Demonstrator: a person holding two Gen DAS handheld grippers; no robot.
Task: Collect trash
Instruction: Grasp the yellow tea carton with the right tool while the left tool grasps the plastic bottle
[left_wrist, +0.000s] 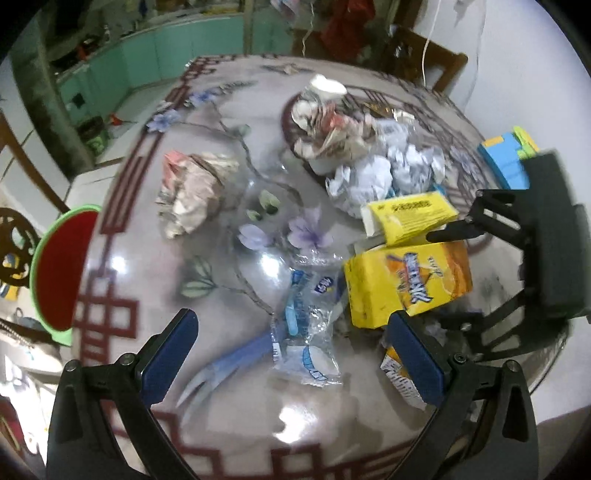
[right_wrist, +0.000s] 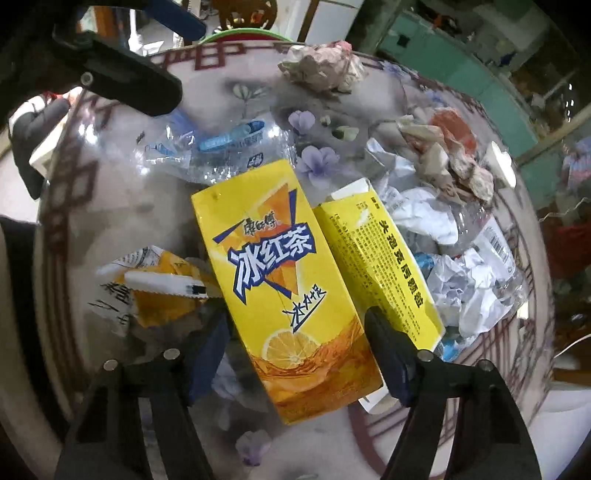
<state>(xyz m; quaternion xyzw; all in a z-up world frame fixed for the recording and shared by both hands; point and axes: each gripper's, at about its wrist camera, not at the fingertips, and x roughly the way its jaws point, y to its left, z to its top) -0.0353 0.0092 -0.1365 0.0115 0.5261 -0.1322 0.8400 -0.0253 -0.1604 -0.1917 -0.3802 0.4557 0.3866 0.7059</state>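
The left gripper (left_wrist: 291, 354), a black frame with blue-padded fingers (left_wrist: 173, 354), hovers low with its jaws spread wide and nothing between them. The right gripper (right_wrist: 295, 354) (same black build, dark blue pads) reaches in from the opposite side, its fingers (right_wrist: 388, 354) also parted, flanking an object without clearly pressing it. In the left wrist view its black body (left_wrist: 532, 240) appears at the right edge. A black-gloved hand (right_wrist: 33, 133) shows at the upper left of the right wrist view.
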